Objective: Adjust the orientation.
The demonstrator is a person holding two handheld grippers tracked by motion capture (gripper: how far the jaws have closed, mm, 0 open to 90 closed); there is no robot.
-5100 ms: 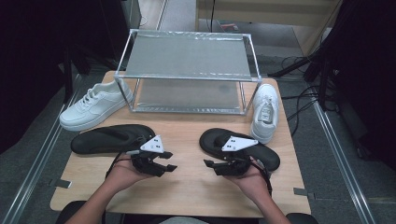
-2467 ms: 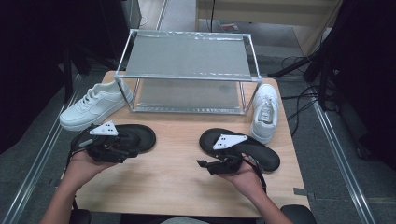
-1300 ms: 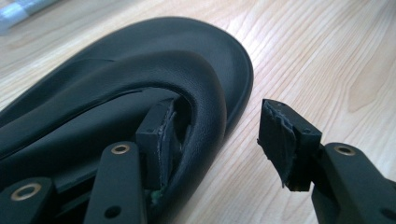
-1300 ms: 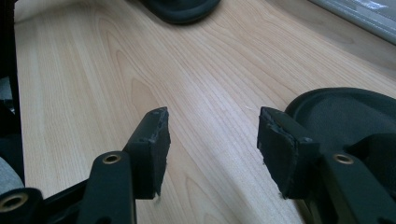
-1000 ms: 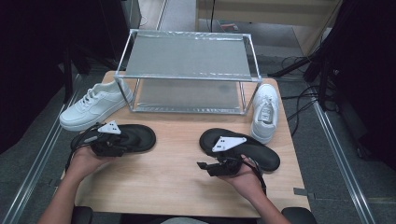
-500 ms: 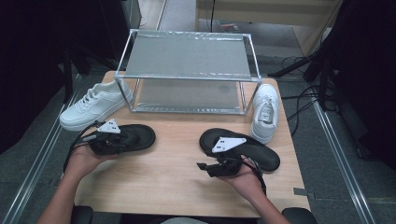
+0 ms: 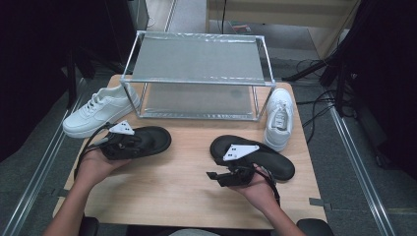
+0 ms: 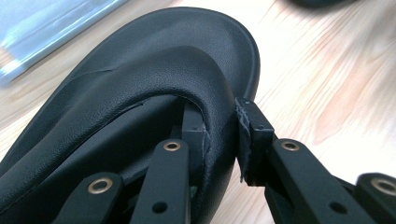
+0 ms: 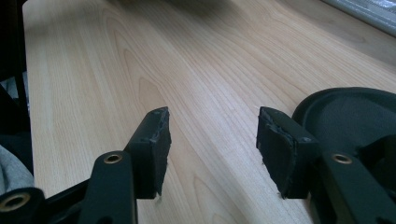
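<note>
While the left gripper (image 7: 129, 142) clamps the upper strap of the left black slipper (image 7: 147, 141), the coming move turns on where that slipper lies relative to the rack.

Left gripper grip: one jaw sits under the strap, the other outside it, and the pads (image 8: 250, 128) press on the strap; the jaws have just been closing on it.

Left black slipper position: near-left part of the table (image 7: 172, 187), just near of the white sneaker (image 7: 101, 110) and near-left of the metal rack (image 7: 196, 73).

Slipper long axis: runs left to right, toe end pointing right toward the table's middle; the gripper holds it from its left end.

Direction to rack: far and right of the held slipper, with the lower shelf opening facing it.

Right gripper (image 9: 212, 140): jaws stand apart with nothing between them, over bare wood.

Right black slipper (image 7: 255, 155): lies on the near-right table, just beside the right gripper, apart from its pads.

Nearer hand: the left hand for the left slipper, the right hand for the right one.

Second white sneaker (image 7: 279, 118): far right, beside the rack.
</note>
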